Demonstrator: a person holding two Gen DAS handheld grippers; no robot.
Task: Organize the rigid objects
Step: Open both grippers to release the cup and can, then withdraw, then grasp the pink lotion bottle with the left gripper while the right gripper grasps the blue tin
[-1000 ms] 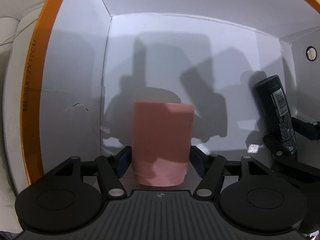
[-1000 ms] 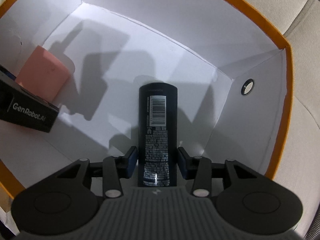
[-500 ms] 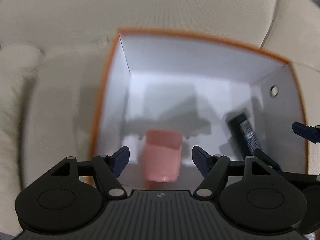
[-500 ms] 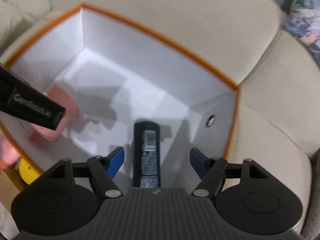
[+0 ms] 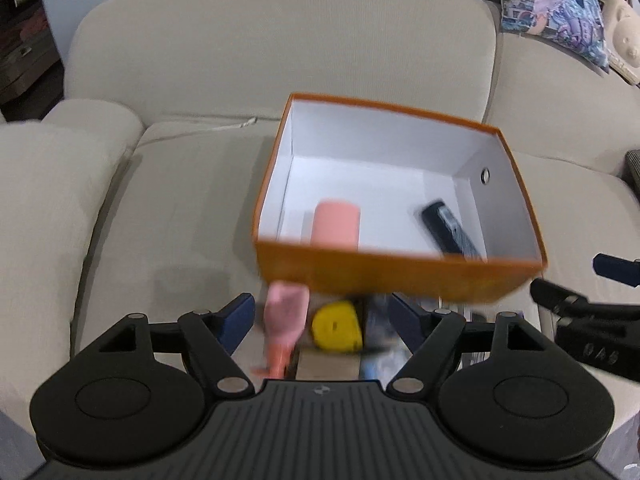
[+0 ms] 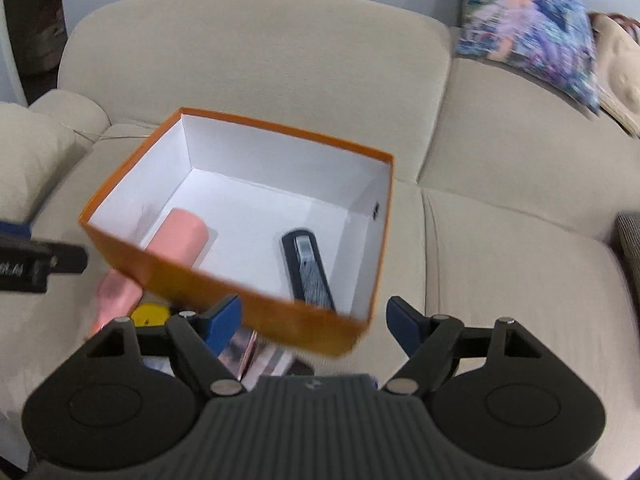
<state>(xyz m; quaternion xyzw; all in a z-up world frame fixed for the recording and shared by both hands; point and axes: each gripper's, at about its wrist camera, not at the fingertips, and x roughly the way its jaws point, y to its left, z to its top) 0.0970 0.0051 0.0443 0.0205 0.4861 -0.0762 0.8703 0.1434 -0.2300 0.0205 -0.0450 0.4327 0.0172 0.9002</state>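
An orange box point(image 5: 400, 272) with a white inside is sitting on the seat cushion of a beige sofa point(image 5: 280, 40), toward the middle of the seat. Inside it, a pink cup point(image 5: 336, 224) is lying on its side against the box's near wall, close to the near left corner. A dark bottle point(image 5: 448, 228) with a printed label is lying flat on the box floor toward the right wall, its far end pointing at the middle of the box. The two are lying well apart.

The left gripper point(image 5: 322, 312) is hanging in front of the box's near wall, its blue-padded jaws spreading wider, with nothing pressed between them. The right gripper point(image 6: 314, 318) is hanging over the box's near right corner, its jaws also spreading, and nothing is being gripped there either; the bottle is lying beyond its tips, untouched.

On the seat just in front of the box, more things are waiting in a blurred cluster: a pink bottle-like object point(image 5: 286, 320) is leaning beside a yellow object point(image 5: 338, 326), and what look like flat printed packets point(image 6: 256, 354) are lying next to them, too blurred to name.

A patterned pillow point(image 6: 528, 28) is resting on the sofa's back at the far right corner.
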